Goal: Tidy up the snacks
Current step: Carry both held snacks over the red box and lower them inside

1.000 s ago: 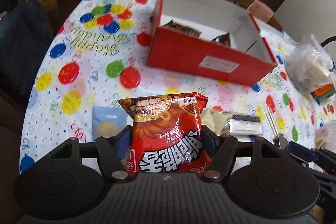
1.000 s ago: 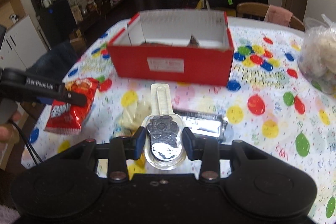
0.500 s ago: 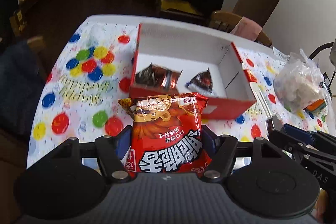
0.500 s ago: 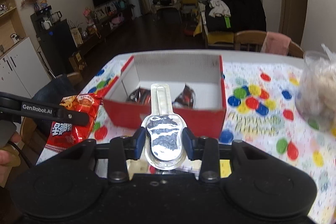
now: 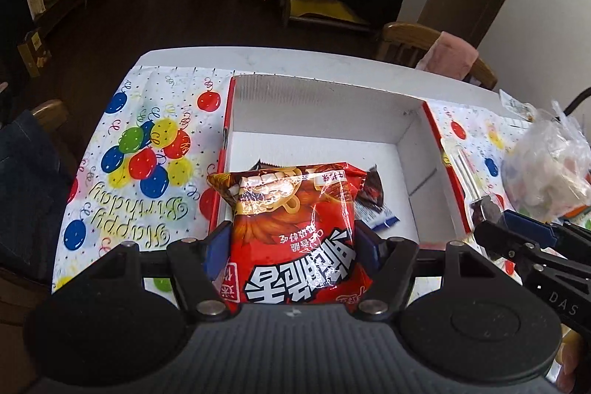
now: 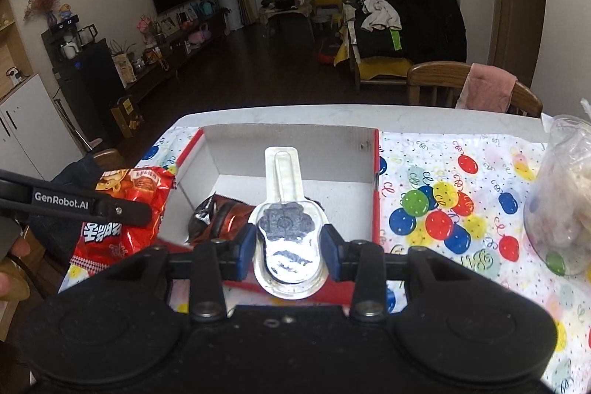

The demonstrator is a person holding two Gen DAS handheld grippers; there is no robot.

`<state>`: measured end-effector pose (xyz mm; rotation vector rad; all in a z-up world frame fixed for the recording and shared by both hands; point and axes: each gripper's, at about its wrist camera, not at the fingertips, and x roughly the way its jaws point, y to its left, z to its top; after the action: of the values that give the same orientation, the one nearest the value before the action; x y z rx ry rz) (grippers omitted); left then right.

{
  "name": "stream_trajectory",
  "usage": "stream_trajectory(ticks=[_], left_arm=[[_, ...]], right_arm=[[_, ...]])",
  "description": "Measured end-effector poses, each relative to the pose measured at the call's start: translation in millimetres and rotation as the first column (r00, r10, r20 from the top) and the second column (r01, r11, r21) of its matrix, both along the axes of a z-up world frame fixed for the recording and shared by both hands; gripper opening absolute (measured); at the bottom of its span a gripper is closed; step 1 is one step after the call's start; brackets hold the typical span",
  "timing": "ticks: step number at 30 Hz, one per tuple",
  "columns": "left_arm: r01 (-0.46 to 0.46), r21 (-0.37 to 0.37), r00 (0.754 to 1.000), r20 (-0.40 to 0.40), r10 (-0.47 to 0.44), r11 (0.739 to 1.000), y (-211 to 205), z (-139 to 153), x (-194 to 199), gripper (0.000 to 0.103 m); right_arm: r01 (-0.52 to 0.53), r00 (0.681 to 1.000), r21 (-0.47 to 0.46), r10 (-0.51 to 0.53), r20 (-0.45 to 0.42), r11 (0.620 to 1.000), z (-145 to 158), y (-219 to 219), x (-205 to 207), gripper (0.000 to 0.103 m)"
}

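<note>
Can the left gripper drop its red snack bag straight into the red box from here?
Probably yes. The left gripper holds the red snack bag over the red box, whose top is open. Two dark packets lie inside, but bare white floor remains beside them.

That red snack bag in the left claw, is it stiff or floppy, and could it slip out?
The red snack bag looks puffy and probably light: it stands above the left claw without sagging. Its glossy, creased film suggests it is slippery and crushable, so a hard squeeze might break what's inside. Released over the red box, it would likely flop flat.
</note>
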<state>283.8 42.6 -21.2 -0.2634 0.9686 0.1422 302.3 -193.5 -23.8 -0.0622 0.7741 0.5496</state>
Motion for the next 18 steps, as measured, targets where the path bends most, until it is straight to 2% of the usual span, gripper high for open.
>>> stream_trajectory(ticks=[13, 18], left_arm=[[-0.028, 0.082, 0.996, -0.082, 0.035, 0.996, 7.5, -17.8, 80.9, 0.069], [-0.029, 0.076, 0.993, -0.116, 0.038, 0.997, 10.3, -27.2, 105.0, 0.069]], right_arm=[[-0.042, 0.993, -0.093, 0.032, -0.109, 0.995, -32.5, 31.6, 75.4, 0.037], [-0.055, 0.989, -0.122, 0.037, -0.144, 0.991, -49.4, 42.6, 97.4, 0.037]])
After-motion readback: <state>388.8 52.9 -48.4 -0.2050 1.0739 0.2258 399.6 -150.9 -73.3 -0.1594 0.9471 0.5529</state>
